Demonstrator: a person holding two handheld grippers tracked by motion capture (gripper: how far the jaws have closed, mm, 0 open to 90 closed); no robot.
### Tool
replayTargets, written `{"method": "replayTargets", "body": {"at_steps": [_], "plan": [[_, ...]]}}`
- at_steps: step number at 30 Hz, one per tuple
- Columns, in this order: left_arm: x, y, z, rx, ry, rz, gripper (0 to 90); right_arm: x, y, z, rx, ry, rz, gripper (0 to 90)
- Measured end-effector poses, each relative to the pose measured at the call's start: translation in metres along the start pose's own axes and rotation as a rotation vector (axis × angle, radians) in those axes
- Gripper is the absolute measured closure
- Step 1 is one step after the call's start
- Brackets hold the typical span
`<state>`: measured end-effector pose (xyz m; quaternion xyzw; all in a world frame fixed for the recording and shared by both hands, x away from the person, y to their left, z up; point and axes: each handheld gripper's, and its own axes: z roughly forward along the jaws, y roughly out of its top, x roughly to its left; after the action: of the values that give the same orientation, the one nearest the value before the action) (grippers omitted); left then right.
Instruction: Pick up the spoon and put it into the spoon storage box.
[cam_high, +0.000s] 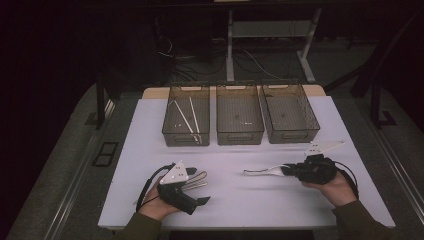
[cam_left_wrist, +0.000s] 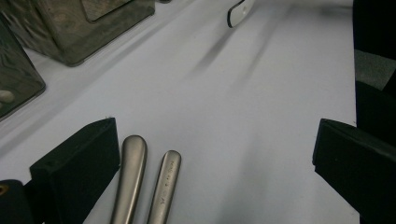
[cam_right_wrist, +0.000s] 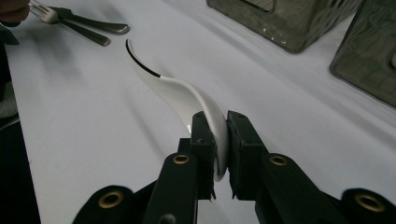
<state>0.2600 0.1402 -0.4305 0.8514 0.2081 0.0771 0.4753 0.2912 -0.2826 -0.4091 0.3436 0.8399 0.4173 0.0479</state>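
My right gripper (cam_high: 286, 171) is shut on a white ceramic spoon (cam_high: 260, 172), held at its bowl end just above the white table top. In the right gripper view the spoon (cam_right_wrist: 173, 88) curves up and away from the gripper (cam_right_wrist: 222, 144), pinched between both pads. My left gripper (cam_high: 197, 186) rests on the table at the front left with its jaws wide open. Two metal cutlery handles (cam_left_wrist: 133, 172) lie side by side between the jaws of the left gripper (cam_left_wrist: 215, 158), close to the left jaw and untouched. A fork and another metal piece (cam_right_wrist: 79, 25) lie at the far left of the right gripper view.
Three clear smoky bins stand in a row at the back of the table: the left bin (cam_high: 186, 116) holds thin white sticks, the middle bin (cam_high: 239, 115) and the right bin (cam_high: 290, 114) look nearly bare. The white table top (cam_high: 250, 200) lies between the grippers.
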Motion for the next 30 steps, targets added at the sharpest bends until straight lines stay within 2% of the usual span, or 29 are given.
{"method": "replayTargets", "body": {"at_steps": [15,30], "plan": [[0.000,0.000,0.000,0.000,0.000,0.002,0.2,-0.004,0.015,-0.002,-0.055,-0.016,0.015,82.0],[0.000,0.000,0.000,-0.001,0.002,0.001,0.2,-0.013,0.041,0.001,-0.132,-0.052,0.039,82.3]]}}
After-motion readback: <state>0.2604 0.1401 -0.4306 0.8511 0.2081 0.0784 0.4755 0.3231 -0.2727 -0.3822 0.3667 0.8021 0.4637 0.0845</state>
